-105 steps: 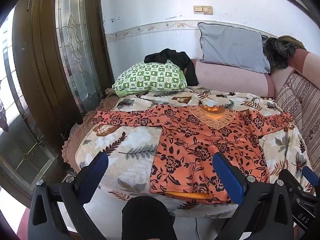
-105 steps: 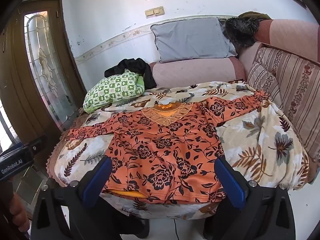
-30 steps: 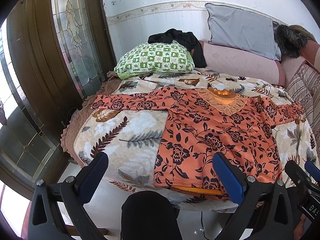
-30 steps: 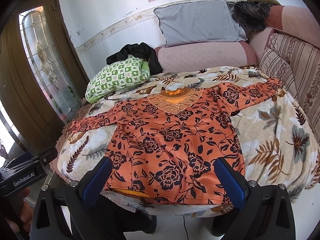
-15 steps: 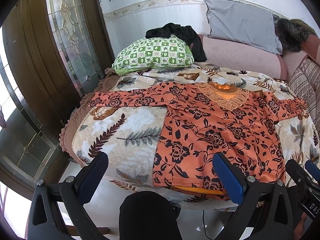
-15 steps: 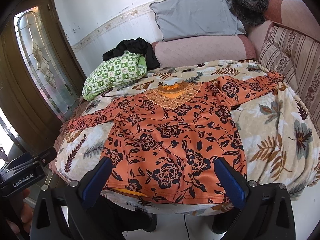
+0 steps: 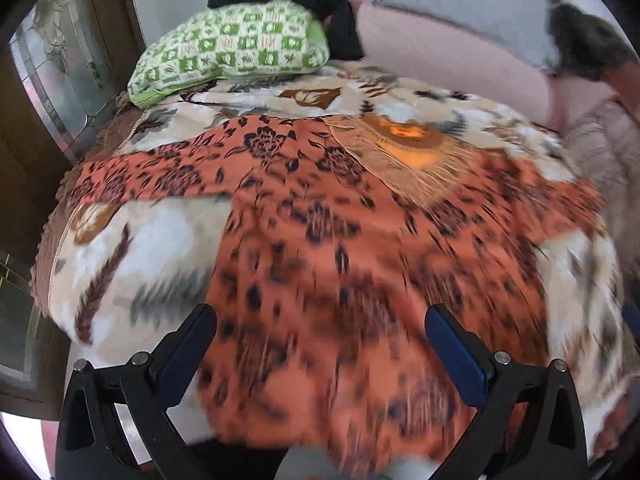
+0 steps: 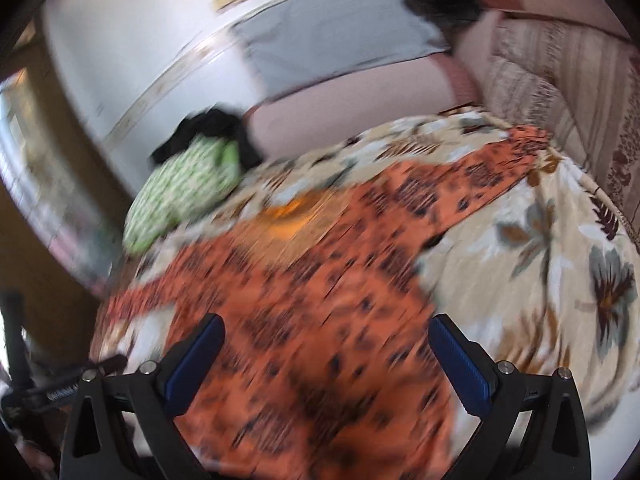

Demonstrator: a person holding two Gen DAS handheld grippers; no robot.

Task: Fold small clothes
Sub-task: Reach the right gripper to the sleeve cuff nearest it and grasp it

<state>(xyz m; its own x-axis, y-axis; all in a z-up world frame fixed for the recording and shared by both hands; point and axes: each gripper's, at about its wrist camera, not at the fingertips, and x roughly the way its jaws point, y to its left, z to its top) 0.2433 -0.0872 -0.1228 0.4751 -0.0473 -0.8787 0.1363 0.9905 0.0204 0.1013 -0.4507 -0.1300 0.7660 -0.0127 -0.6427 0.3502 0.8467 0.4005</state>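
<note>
Both tools are over the near edge of the bed, and both pictures are smeared with motion blur. The orange flowered top (image 7: pixel 344 240) lies spread flat on the leaf-patterned bedspread (image 7: pixel 136 248), front up, its lace collar (image 7: pixel 404 152) toward the far side and its hem toward the cameras. One sleeve stretches out to the left edge of the bedspread, the other to the right, toward the striped cushion (image 8: pixel 576 92).

The left tool (image 7: pixel 320 344) is wide open, blue-padded fingers (image 7: pixel 188 356) far apart with nothing between them. It hangs over the lower part of the top; whether it touches the cloth, I cannot tell through the blur.

The right tool (image 8: pixel 326 354) is just as wide open and just as empty, its pads (image 8: pixel 460 364) set over the hem area of the same top (image 8: pixel 304 320). In its view the right sleeve runs up toward the striped cushion, and the bedspread (image 8: pixel 560 264) shows bare beside it. The left tool's black body (image 8: pixel 52 388) shows at the lower left of this view.

At the far side sit a green checked pillow (image 7: pixel 236 48) with a black garment (image 7: pixel 320 4) draped behind it, and a grey pillow (image 8: pixel 332 36) against the wall.
</note>
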